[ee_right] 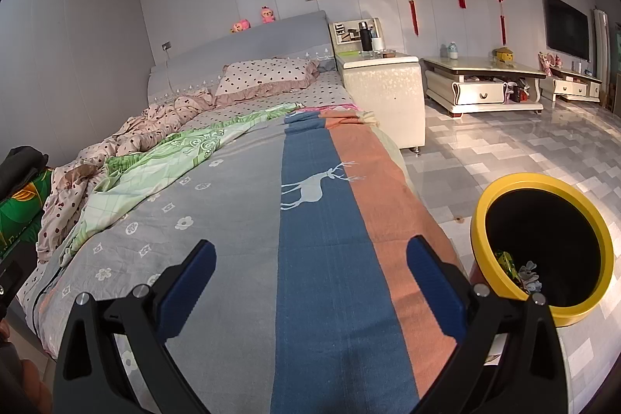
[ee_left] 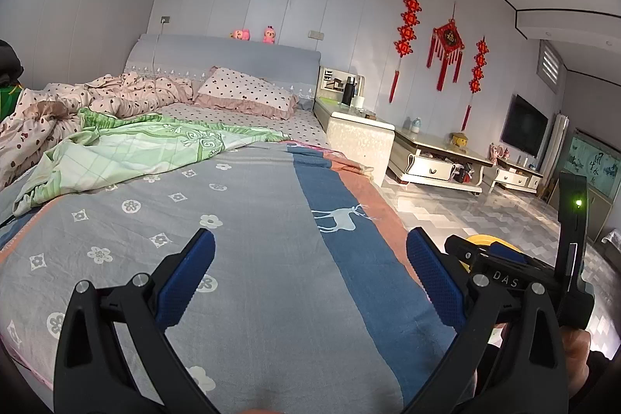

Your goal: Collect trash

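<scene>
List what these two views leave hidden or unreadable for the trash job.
- Yellow bin: the right wrist view shows some wrappers inside; the rest of its inside is dark, and the right gripper covers its near rim.
- Left wrist view: the other handheld gripper hides all but a sliver of the bin.
- Floor along the bed: hidden behind the bed's edge.
- Nightstand items: too small to tell trash from belongings.

Bed w/ striped deer blanket (ee_right: 310,220), green sheet (ee_left: 128,146), dotted pillow (ee_left: 244,94). White nightstand (ee_right: 384,92) beside bed, red knot hangings (ee_left: 446,41) on wall, TV (ee_right: 566,26).
</scene>
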A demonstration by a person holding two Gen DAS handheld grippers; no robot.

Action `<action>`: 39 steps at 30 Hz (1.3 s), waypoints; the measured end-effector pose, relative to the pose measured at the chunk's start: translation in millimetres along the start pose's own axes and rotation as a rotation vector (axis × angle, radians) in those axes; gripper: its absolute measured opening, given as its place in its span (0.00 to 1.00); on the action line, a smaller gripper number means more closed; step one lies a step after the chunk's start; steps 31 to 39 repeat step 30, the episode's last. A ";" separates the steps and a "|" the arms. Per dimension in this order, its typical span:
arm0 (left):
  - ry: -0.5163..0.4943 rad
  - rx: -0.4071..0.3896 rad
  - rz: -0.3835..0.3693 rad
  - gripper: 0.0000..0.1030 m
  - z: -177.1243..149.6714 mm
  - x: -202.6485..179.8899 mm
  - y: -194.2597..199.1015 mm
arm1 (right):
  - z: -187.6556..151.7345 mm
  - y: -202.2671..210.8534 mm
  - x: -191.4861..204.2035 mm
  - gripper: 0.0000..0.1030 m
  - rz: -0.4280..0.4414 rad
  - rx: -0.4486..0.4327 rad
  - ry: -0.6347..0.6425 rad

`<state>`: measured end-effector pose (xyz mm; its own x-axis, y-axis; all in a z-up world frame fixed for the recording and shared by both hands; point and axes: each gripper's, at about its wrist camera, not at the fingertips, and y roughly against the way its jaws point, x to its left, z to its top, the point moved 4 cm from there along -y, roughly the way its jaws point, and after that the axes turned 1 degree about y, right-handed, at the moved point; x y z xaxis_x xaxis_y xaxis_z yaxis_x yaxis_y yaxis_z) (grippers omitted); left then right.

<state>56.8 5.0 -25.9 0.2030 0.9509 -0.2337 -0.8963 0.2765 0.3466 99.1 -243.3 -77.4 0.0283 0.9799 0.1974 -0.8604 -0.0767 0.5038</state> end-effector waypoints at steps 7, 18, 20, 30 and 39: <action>0.000 0.001 0.004 0.92 -1.6 0.6 -1.7 | 0.6 -1.4 0.4 0.92 0.000 0.004 -0.003; 0.013 0.002 0.007 0.92 -5.3 6.9 -5.2 | -0.2 -1.3 0.9 0.92 0.000 0.004 -0.005; 0.007 0.000 0.011 0.92 -4.7 7.8 -5.6 | 0.2 -1.4 0.4 0.92 0.000 0.005 -0.004; 0.010 0.006 0.004 0.92 -3.2 8.1 -5.0 | 0.2 -1.6 -0.3 0.92 0.000 0.006 -0.007; 0.010 0.006 0.004 0.92 -3.2 8.1 -5.0 | 0.2 -1.6 -0.3 0.92 0.000 0.006 -0.007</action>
